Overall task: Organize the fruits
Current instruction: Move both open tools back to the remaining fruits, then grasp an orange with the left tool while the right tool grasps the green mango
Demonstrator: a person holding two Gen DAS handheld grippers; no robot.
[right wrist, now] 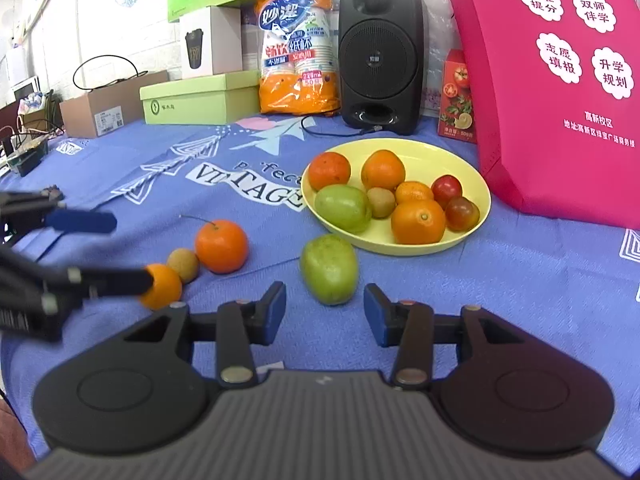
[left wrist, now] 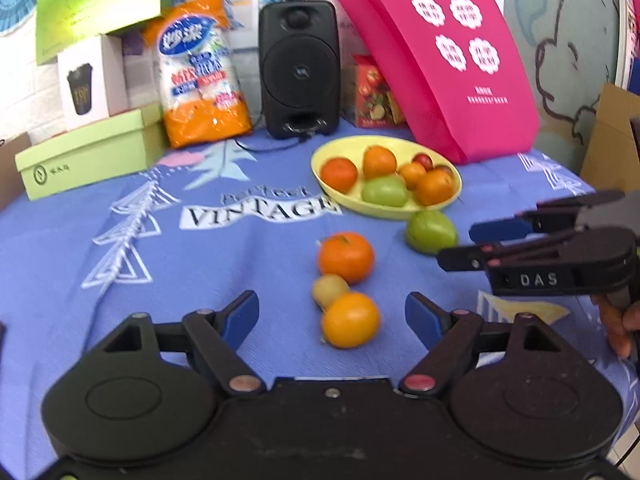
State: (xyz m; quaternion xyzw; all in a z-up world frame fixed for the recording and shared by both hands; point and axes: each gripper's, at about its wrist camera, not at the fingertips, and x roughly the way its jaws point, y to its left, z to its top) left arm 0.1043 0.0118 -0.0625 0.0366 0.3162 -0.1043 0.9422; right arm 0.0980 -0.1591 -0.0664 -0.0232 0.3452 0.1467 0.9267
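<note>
plainly, you held both grippers over the counter (right wrist: 520, 280) with its blue printed cloth, each with its fingers spread apart and nothing between them. your left gripper (left wrist: 332, 314) pointed at three loose fruits lying in a row: a small orange (left wrist: 351, 320) nearest you, a brownish kiwi (left wrist: 330, 290) touching it, and a larger tangerine (left wrist: 346, 257) just behind. in the right wrist view one finger of that left gripper crossed in front of the small orange (right wrist: 162, 286), so you could not tell whether it touched. your right gripper (right wrist: 325, 314) sat just short of a loose green fruit (right wrist: 329, 269), which lay on the cloth just beside the rim of the yellow bowl (right wrist: 440, 150). the bowl held oranges, a green fruit, a kiwi and small red fruits. behind it stood a black speaker (right wrist: 380, 54), a pink paper bag (right wrist: 560, 120), a small red carton (right wrist: 458, 96), an orange pack of paper cups (right wrist: 298, 52) and a pale green box (right wrist: 200, 98).
</note>
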